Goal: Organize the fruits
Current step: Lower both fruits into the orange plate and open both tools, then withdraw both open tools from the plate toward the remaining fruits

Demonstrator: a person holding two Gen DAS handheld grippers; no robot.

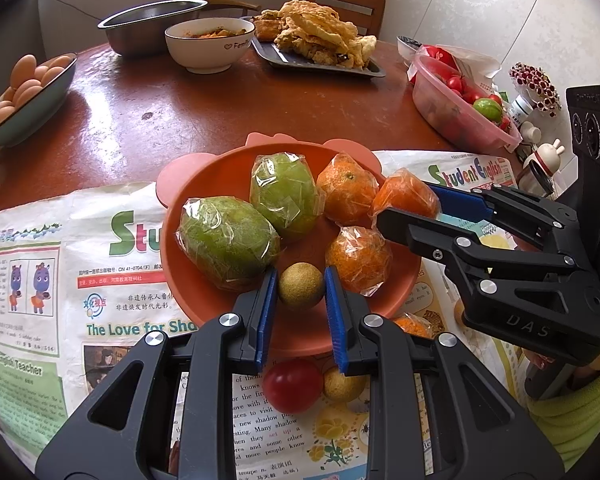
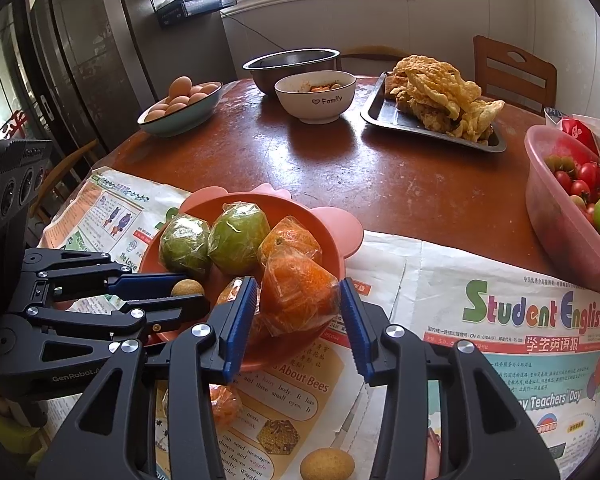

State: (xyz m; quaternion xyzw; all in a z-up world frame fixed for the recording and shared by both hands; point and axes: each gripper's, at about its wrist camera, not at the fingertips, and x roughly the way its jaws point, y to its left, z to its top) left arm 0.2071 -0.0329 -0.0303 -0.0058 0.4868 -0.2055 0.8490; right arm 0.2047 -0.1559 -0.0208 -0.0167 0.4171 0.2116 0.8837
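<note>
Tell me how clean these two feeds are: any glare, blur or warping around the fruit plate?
Left wrist view: sharp; window glare streaks the brown table, plastic wrap on the green fruit glints, fisheye bends the newspaper edges. Right wrist view: bright window overexposed at top, table sheen again, wrapped orange between the fingers crisp, corners vignetted black.

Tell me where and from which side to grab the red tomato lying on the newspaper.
Grip the red tomato across its widest middle, coming straight down from above. It is round and smooth, so a low or off-centre pinch would likely slip. A small tan fruit sits close on its right, so set the fingers front and back, not left and right.
</note>
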